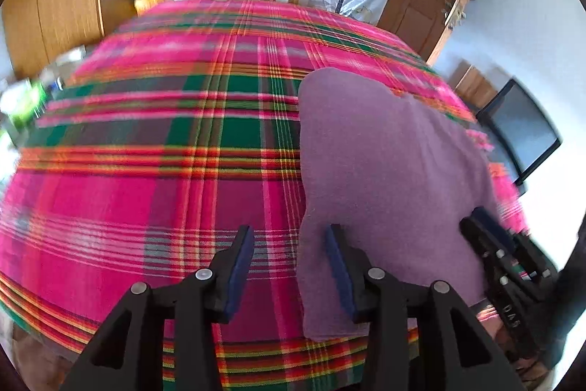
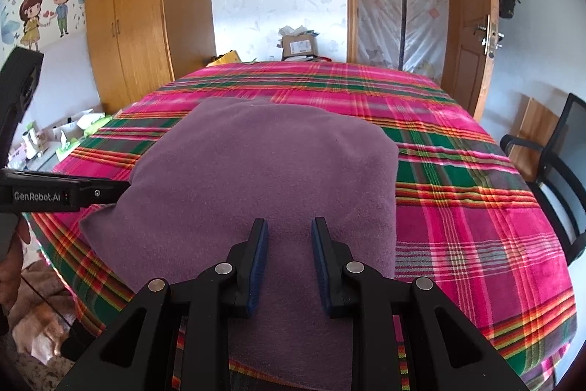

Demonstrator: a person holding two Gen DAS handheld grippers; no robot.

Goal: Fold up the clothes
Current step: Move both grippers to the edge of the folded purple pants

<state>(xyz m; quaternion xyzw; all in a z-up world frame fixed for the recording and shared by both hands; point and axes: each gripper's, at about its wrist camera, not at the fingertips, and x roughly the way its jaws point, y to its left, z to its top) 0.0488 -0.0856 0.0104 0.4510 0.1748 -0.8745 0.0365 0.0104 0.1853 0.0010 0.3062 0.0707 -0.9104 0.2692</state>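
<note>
A folded purple garment (image 2: 263, 163) lies flat on a bed with a pink, green and orange plaid blanket (image 2: 457, 207). My right gripper (image 2: 289, 222) hovers over the garment's near part, its blue pads apart and nothing pinched between them. My left gripper (image 1: 291, 229) stands open at the garment's (image 1: 384, 171) left edge: one finger is over the cloth, the other over the plaid blanket (image 1: 146, 152). The right wrist view shows the left gripper (image 2: 122, 186) coming in from the left, its tip at the garment's left edge. In the left wrist view the right gripper (image 1: 474, 218) sits at the garment's right side.
A wooden wardrobe (image 2: 128, 24) stands at the back left and a cardboard box (image 2: 298, 46) sits beyond the bed's far end. A wooden door (image 2: 472, 43) and a black chair (image 2: 556, 149) are on the right. Small clutter (image 2: 66, 134) lies left of the bed.
</note>
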